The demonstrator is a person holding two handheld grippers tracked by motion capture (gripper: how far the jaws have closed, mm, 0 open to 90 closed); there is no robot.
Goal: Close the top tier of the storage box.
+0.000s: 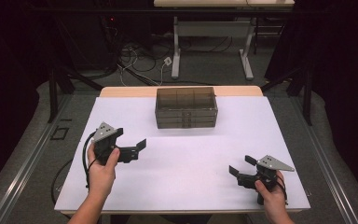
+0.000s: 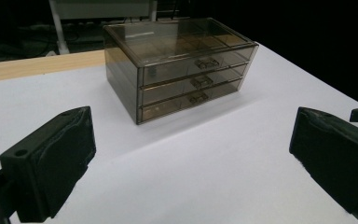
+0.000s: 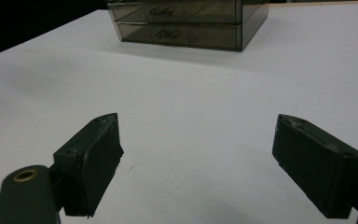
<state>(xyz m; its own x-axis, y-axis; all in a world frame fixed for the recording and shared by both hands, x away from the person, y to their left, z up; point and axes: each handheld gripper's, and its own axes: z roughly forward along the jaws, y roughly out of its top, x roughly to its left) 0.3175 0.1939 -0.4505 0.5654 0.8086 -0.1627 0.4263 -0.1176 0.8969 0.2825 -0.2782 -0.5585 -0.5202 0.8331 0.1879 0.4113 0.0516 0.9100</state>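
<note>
A smoky see-through box of three shut drawers stands at the back middle of the white table top. My left gripper is held over the left part of the table, jaws wide open and empty, pointing right and toward the box. In the left gripper view the drawer box lies ahead between the open jaws of the left gripper, well apart from them. My right gripper hovers near the front right corner, open and empty. In the right gripper view the right gripper faces the distant drawer box.
A strip of bare wood shows along the table's far edge. Behind it, on the floor, stand the white legs of another table among loose cables. Dark curtains and a black stand flank the table.
</note>
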